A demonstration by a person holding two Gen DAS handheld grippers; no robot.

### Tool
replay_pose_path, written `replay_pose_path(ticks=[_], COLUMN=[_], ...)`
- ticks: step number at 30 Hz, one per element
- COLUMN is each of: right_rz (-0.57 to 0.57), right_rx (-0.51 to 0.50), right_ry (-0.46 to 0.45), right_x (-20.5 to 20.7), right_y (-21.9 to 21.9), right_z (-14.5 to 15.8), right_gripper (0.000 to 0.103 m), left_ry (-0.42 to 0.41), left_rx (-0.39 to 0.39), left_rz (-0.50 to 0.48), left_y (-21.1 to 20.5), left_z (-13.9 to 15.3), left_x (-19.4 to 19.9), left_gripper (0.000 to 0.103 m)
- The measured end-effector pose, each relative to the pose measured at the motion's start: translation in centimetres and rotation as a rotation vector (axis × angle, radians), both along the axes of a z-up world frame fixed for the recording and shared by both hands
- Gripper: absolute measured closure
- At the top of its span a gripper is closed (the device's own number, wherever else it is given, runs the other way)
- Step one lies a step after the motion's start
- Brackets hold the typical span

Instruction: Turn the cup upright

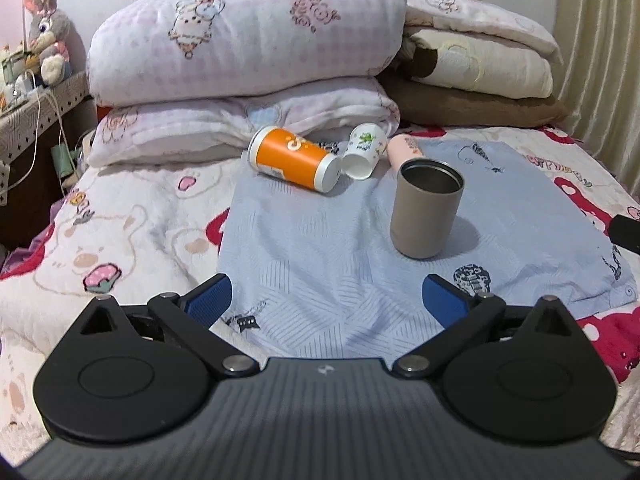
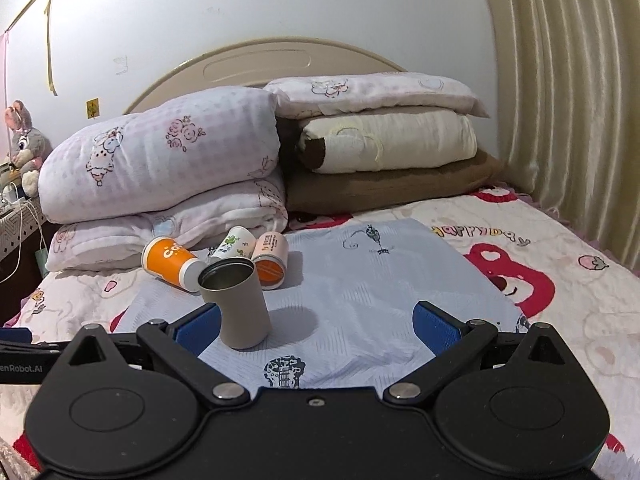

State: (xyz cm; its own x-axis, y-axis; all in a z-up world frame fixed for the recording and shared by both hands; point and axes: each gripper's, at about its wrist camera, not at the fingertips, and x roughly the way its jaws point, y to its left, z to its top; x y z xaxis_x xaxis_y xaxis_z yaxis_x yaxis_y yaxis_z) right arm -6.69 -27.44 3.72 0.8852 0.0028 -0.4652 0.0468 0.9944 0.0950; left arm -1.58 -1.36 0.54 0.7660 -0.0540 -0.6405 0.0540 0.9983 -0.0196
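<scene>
A taupe metal cup (image 1: pixel 427 208) stands upright, mouth up, on a light blue cloth (image 1: pixel 320 260) on the bed; it also shows in the right wrist view (image 2: pixel 238 304). Behind it lie an orange cup (image 1: pixel 294 159), a small white cup with a green print (image 1: pixel 362 151) and a pink cup (image 1: pixel 402 150), all on their sides. My left gripper (image 1: pixel 326 298) is open and empty, short of the cups. My right gripper (image 2: pixel 316 324) is open and empty, its left finger (image 2: pixel 198 328) close beside the taupe cup.
Folded quilts and pillows (image 1: pixel 248 52) are stacked at the headboard behind the cups. A bedside table with a plush rabbit (image 1: pixel 46 36) and cables stands at the left. Curtains (image 2: pixel 568 92) hang at the right. The right gripper's edge (image 1: pixel 626 232) shows at the far right.
</scene>
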Motion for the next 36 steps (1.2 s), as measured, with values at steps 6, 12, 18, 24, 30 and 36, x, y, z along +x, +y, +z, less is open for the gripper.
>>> replay_pose_path(ticks=[6, 12, 18, 24, 30, 36], right_rz=[0.011, 0.017, 0.009, 0.010, 0.014, 0.016], right_rx=[-0.027, -0.042, -0.034, -0.037, -0.047, -0.057], right_ry=[0.007, 0.026, 0.035, 0.037, 0.041, 0.045], right_x=[0.06, 0.35, 0.34, 0.31, 0.28, 0.39], right_y=[0.54, 0.73, 0.52, 0.50, 0.61, 0.75], right_z=[-0.17, -0.38, -0.38, -0.39, -0.37, -0.41], right_gripper=[0.000, 0.000, 0.000, 0.000, 0.000, 0.000], left_ry=[0.006, 0.010, 0.010, 0.007, 0.020, 0.005], left_rx=[0.016, 0.024, 0.032, 0.046, 0.019, 0.042], left_rz=[0.027, 0.019, 0.012, 0.020, 0.025, 0.026], left_y=[0.07, 0.10, -0.05, -0.08, 0.31, 0.22], left_z=[-0.34, -0.48, -0.58, -0.54, -0.52, -0.45], left_x=[0.15, 0.18, 0.10, 0.12, 0.26, 0.12], left_gripper=[0.000, 0.000, 0.000, 0.000, 0.000, 0.000])
